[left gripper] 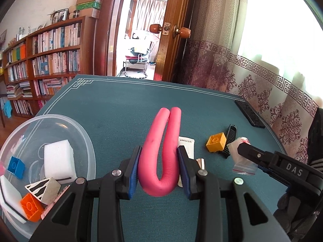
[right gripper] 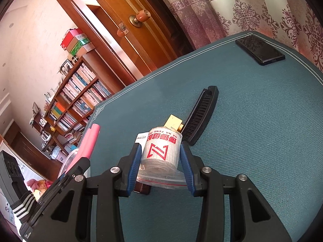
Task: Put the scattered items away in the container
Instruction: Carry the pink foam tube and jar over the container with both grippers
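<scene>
My left gripper [left gripper: 160, 169] is shut on a pink foam tube [left gripper: 159, 141] folded into a U, its two ends pointing away over the green table mat [left gripper: 121, 109]. The clear plastic bowl [left gripper: 84, 141] sits at the left with a white sponge [left gripper: 57, 159], a blue brick [left gripper: 16, 167], an orange brick [left gripper: 31, 209] and a zebra-striped block [left gripper: 43, 189] inside. My right gripper [right gripper: 160, 161] is shut on a white roll with red print in a zip bag [right gripper: 161, 153]. It is also seen from the left wrist as the right gripper [left gripper: 241, 149] at the right.
A yellow brick [left gripper: 216, 142], a black comb [right gripper: 201, 113], a white sachet [left gripper: 186, 143] and a small metal cylinder [left gripper: 200, 164] lie on the mat. A black phone [right gripper: 260, 49] rests near the far right edge by the curtain. Bookshelves and an open door stand behind.
</scene>
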Motion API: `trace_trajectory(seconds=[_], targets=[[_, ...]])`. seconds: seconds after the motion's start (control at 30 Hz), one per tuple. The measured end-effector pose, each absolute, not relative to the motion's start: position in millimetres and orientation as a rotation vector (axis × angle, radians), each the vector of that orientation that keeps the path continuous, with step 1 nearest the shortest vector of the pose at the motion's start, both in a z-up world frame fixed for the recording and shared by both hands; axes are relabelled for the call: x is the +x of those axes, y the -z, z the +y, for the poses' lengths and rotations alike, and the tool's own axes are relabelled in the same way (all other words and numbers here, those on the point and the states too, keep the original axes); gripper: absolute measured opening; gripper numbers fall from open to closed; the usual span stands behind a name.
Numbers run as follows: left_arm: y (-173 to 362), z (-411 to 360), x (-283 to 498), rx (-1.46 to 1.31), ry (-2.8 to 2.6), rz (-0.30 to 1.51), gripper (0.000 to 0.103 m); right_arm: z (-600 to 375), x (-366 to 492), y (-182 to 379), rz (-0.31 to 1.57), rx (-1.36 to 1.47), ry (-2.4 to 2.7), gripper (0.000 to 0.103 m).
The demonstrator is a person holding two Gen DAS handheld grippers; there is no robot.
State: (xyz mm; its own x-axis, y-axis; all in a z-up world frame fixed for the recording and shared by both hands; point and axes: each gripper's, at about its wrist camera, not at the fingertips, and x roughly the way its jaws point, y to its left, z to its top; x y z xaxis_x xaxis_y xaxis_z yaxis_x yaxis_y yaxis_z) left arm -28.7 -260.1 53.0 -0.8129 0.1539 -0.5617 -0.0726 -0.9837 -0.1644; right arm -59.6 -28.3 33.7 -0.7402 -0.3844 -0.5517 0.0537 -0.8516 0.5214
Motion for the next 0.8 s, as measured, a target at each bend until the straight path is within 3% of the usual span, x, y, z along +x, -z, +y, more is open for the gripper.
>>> trace_trajectory(seconds=[0.8], targets=[[-63,-318,-13,-0.846,-3.084,-0.261,0.039,-74,-44,-35,-0.545,0.995,2.590,0.042]])
